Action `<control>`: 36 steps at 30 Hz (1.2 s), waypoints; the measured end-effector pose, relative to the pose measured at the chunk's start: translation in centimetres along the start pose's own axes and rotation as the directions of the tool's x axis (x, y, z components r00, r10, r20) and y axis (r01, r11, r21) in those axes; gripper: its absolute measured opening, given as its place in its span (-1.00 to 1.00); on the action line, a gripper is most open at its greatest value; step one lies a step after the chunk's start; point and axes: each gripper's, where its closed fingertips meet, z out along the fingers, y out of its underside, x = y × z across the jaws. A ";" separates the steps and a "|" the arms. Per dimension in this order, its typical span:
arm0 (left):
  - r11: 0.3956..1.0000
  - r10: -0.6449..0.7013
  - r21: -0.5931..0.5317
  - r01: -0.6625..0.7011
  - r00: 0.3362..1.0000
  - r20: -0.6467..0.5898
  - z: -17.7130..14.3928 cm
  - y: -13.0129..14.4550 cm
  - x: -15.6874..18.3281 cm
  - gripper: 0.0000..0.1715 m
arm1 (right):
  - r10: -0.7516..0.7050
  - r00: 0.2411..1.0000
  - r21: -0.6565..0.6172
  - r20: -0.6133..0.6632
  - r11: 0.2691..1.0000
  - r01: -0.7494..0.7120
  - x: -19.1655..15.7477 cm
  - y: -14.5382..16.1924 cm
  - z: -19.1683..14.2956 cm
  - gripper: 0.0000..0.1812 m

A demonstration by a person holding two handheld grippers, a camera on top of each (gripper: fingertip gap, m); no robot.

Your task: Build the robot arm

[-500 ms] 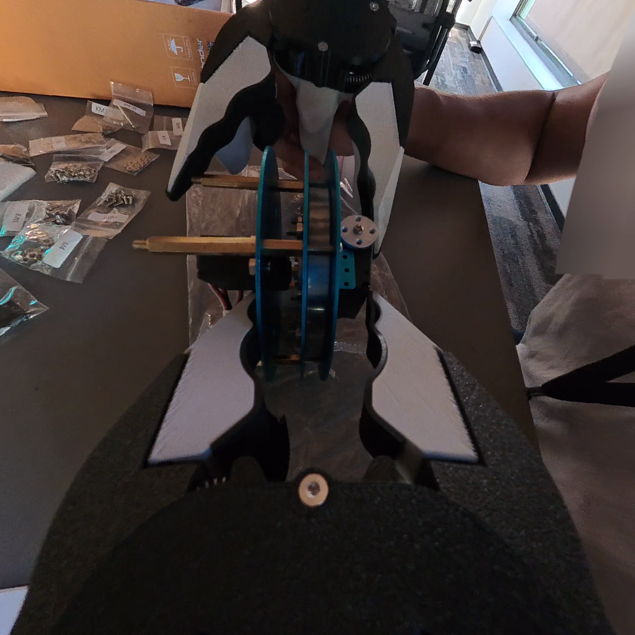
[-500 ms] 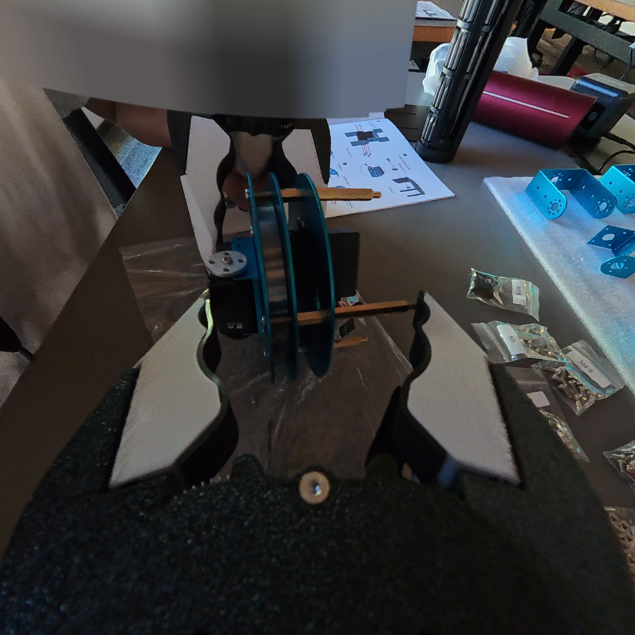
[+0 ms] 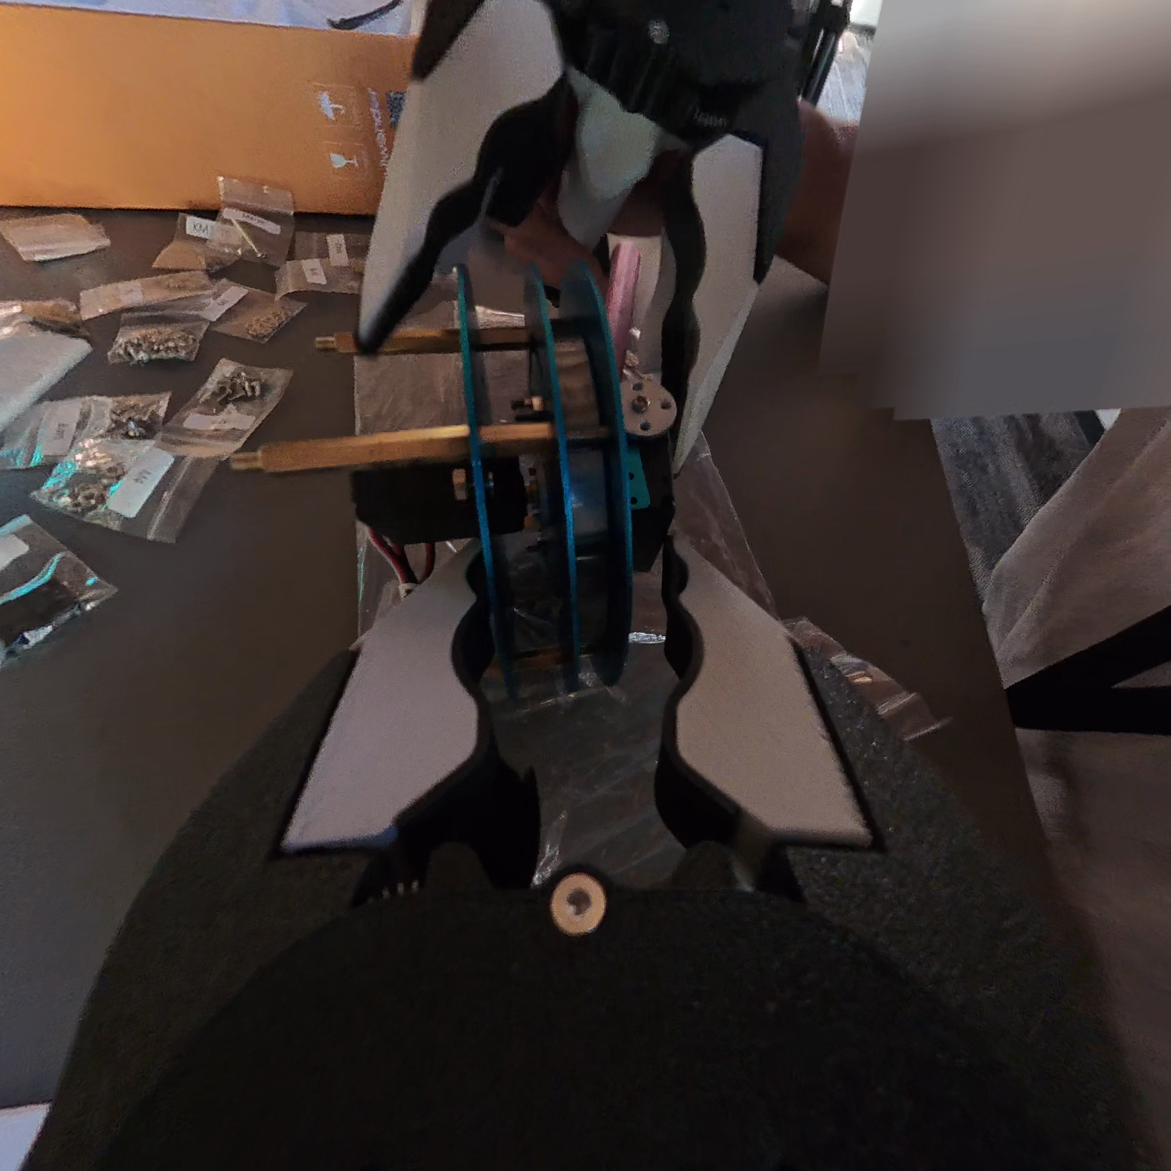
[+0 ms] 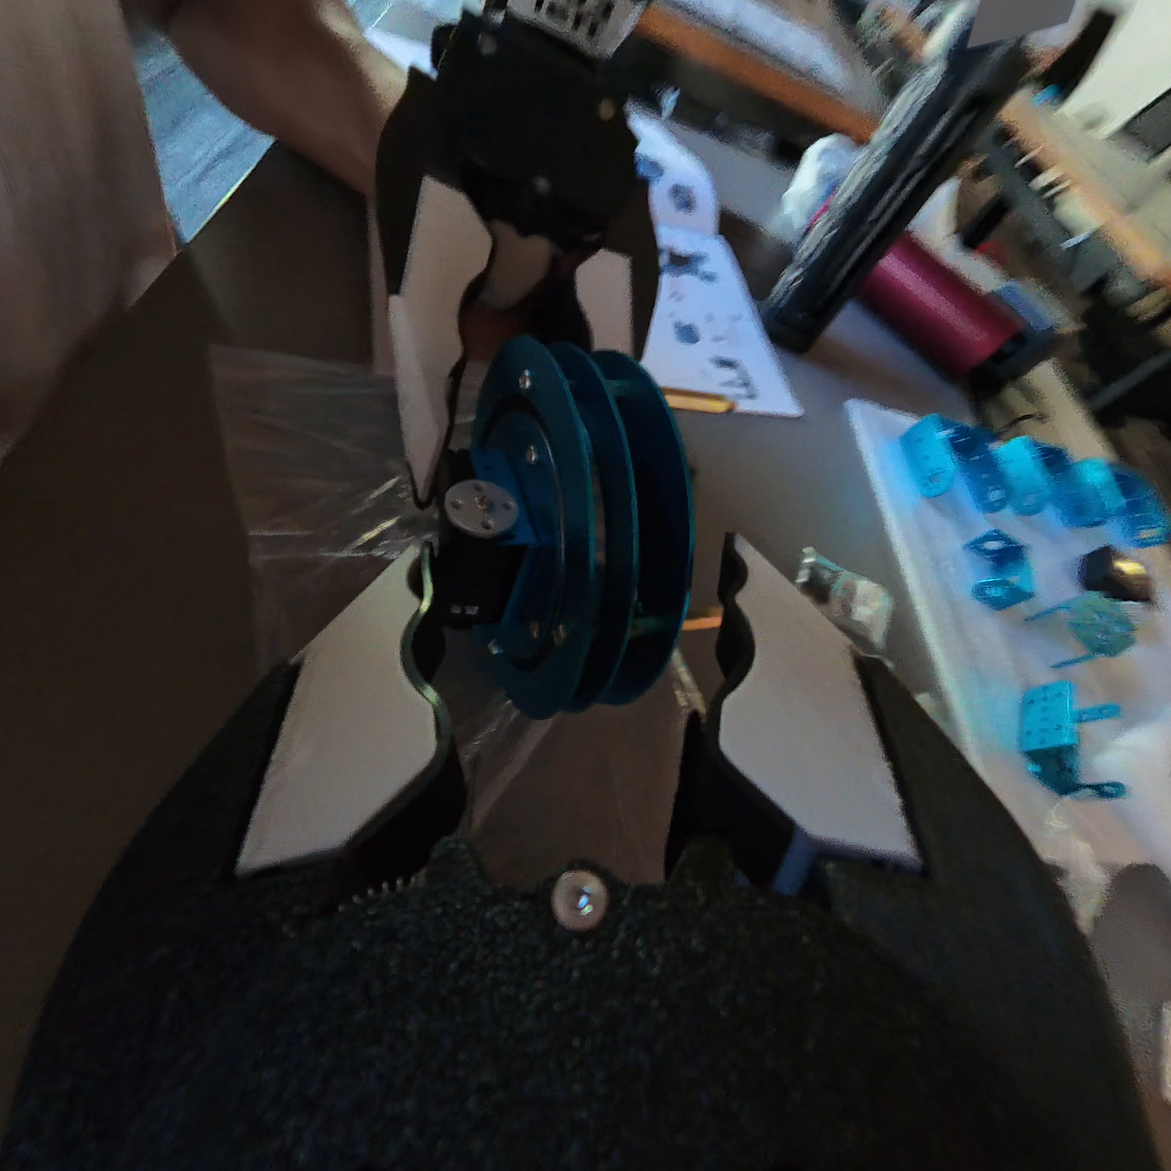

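The right gripper (image 4: 573, 557) has swung round the blue metal three-disc assembly with its black servo and brass standoff rods (image 3: 551, 481). Half a second ago its camera met the discs edge-on. Now it sees the face of the outer disc and the round silver servo horn (image 4: 481, 507), and the whole view is smeared by motion. Its jaws are spread wide. One fingertip sits close beside the servo and the other stands clear of the discs, so it grips nothing.

The left gripper (image 3: 573, 595) shows almost the same picture as before. Its jaws are closed partway onto the disc stack, one finger against the outermost disc and the other against the servo side, so it appears to carry the assembly. The assembly sits between the two grippers, over a clear plastic sheet (image 3: 589, 779) on the dark bench (image 3: 190, 697). Whether its lower rim touches the sheet cannot be told.

From the left view, one fingertip of the right gripper overlaps the upper brass rod near its free end. Small clear bags of screws (image 3: 146, 342) lie well to one side.
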 end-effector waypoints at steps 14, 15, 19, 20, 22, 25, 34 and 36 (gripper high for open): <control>1.000 0.004 0.000 -0.004 1.000 -0.014 -0.1 -0.2 0.4 -0.25 | 0.250 0.949 -0.079 0.193 0.968 -0.239 -1.8 0.6 0.5 -0.24; 1.000 0.008 -0.002 -0.008 1.000 -0.016 -0.1 -0.1 0.5 -0.28 | 0.255 0.949 -0.078 0.187 0.967 -0.244 -1.9 0.7 0.5 -0.23; 1.000 0.030 -0.001 -0.030 0.999 -0.018 -0.1 0.0 0.6 -0.37 | 0.225 0.962 -0.052 0.158 0.974 -0.219 -2.1 0.6 0.6 -0.20; 0.999 0.032 -0.006 -0.032 0.999 -0.022 -0.1 0.1 0.6 -0.34 | 0.218 0.964 -0.055 0.155 0.976 -0.212 -2.2 0.6 0.5 -0.22; 1.000 0.027 -0.013 -0.027 0.999 -0.019 0.0 0.1 0.7 -0.24 | 0.227 0.962 -0.066 0.154 0.973 -0.220 -2.2 0.7 0.4 -0.25; 0.999 0.035 -0.015 -0.036 0.999 -0.015 0.0 0.0 0.7 -0.23 | 0.222 0.963 -0.062 0.151 0.975 -0.215 -2.3 0.7 0.4 -0.25; 1.000 -0.007 -0.027 0.005 0.997 -0.073 0.0 0.3 1.7 -0.31 | 0.234 0.960 -0.115 0.157 0.969 -0.217 -3.1 0.0 0.2 -0.24; 0.999 -0.017 -0.028 0.015 0.996 -0.089 0.1 0.4 1.9 -0.31 | 0.235 0.959 -0.118 0.159 0.969 -0.217 -3.2 0.1 0.1 -0.25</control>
